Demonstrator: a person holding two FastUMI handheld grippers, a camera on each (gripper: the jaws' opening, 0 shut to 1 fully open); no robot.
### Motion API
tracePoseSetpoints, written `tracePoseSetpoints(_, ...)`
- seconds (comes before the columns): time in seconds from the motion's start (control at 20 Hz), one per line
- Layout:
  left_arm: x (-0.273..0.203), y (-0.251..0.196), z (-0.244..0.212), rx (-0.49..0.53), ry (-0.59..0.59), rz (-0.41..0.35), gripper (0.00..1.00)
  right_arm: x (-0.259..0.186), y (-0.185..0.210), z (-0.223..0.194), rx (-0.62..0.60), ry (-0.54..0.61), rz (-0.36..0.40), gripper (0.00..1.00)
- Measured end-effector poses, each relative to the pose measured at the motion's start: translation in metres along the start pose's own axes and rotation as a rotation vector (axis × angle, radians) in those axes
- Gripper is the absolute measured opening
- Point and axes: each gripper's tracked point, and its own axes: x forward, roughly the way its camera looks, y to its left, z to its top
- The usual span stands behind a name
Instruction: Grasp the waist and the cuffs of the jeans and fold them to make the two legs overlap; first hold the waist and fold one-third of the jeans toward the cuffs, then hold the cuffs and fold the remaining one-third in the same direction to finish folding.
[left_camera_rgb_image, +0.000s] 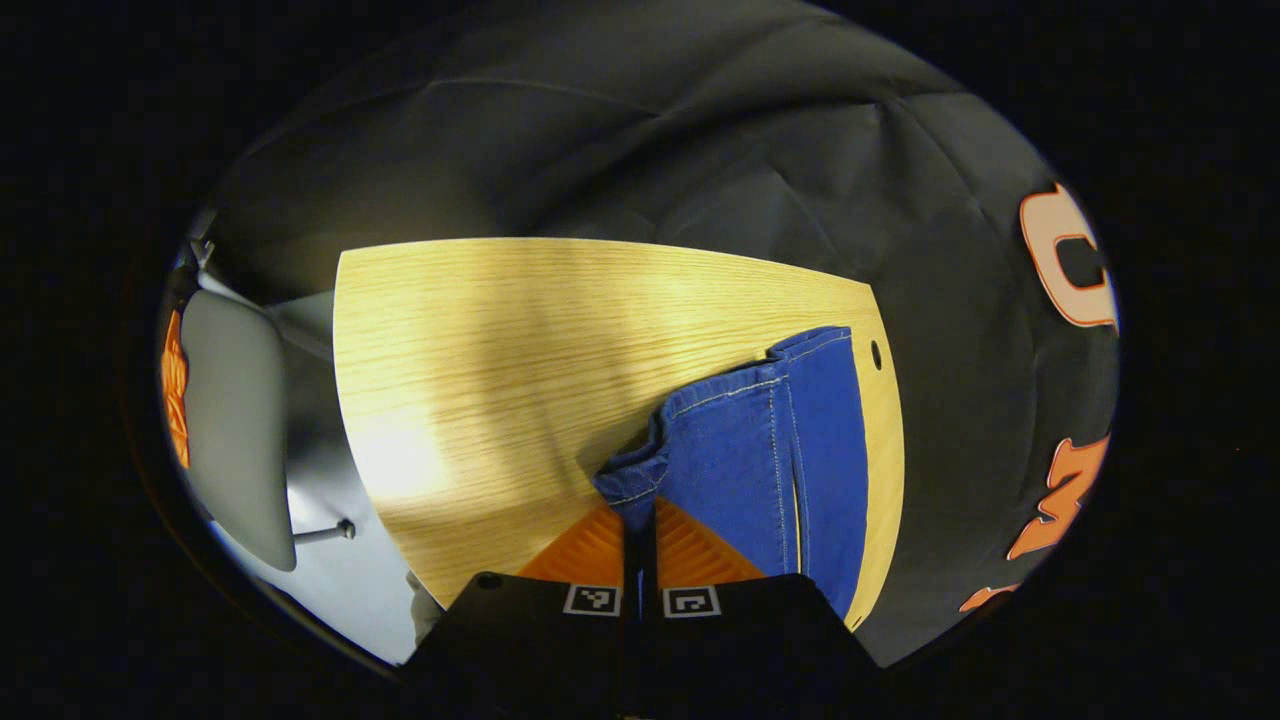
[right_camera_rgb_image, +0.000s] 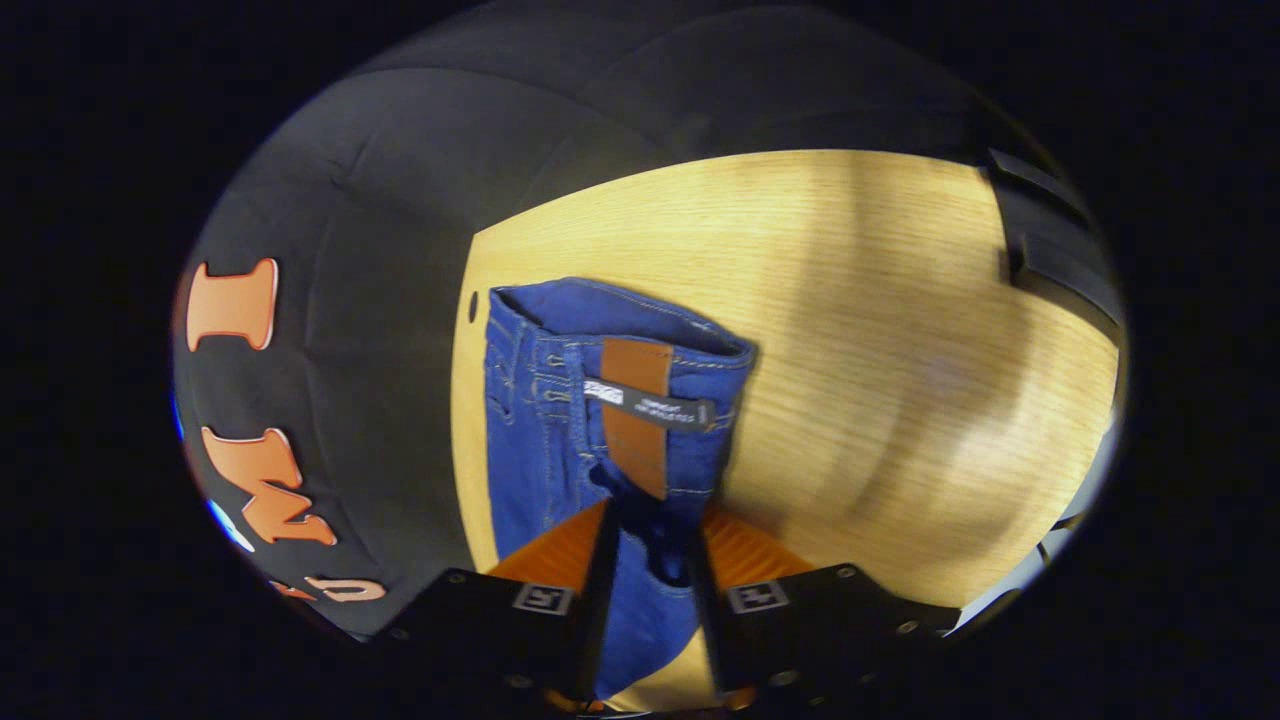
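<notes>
Blue denim jeans with leather patch on matt wood-grain table.

A recording booth: black cloth wall behind a bare wooden table.

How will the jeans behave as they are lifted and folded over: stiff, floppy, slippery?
Probably floppy: the jeans bunch and curl where the left tongs pinch the cuff. The waist looks thicker, holding its band open between the right tongs. Likely not slippery on the wooden table.
</notes>
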Motion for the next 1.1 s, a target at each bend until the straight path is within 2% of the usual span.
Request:
tracePoseSetpoints(0.05, -0.001, -0.003, 0.0, 0.0, 0.007, -0.01, 0.01, -0.001, 0.002, 0.001, -0.008, -0.005, 0.003, 0.33)
tracePoseSetpoints(0.1, -0.003, -0.007, 0.001, 0.003, 0.005, -0.023, 0.01, 0.003, -0.011, 0.001, -0.024, -0.022, -0.065, 0.33)
tracePoseSetpoints(0.15, -0.004, -0.009, 0.001, 0.005, 0.008, -0.035, 0.01, -0.006, -0.011, 0.009, 0.022, -0.058, -0.068, 0.21)
tracePoseSetpoints(0.2, -0.003, -0.008, 0.002, 0.009, 0.003, -0.037, 0.0, 0.001, -0.001, 0.002, 0.038, -0.035, -0.028, 0.1)
tracePoseSetpoints(0.5, -0.019, -0.024, 0.008, 0.023, -0.015, -0.049, 0.01, -0.013, 0.031, 0.006, 0.011, -0.039, 0.017, 0.09)
tracePoseSetpoints(0.75, -0.041, -0.069, 0.008, 0.097, -0.014, -0.113, 0.01, -0.019, 0.057, 0.007, -0.025, -0.053, -0.015, 0.1)
tracePoseSetpoints(0.8, -0.044, -0.08, 0.01, 0.121, -0.022, -0.119, 0.01, -0.022, 0.053, 0.007, -0.019, -0.052, -0.037, 0.07)
tracePoseSetpoints(0.9, -0.046, -0.095, 0.008, 0.157, -0.003, -0.106, 0.01, -0.006, 0.071, 0.004, -0.004, -0.039, 0.004, 0.07)
tracePoseSetpoints(1.0, -0.042, -0.108, 0.006, 0.164, 0.023, -0.086, 0.01, -0.007, 0.084, 0.013, 0.027, -0.062, 0.012, 0.07)
tracePoseSetpoints(1.1, -0.038, -0.123, 0.009, 0.162, 0.042, -0.066, 0.0, -0.005, 0.096, 0.013, 0.001, -0.049, 0.001, 0.06)
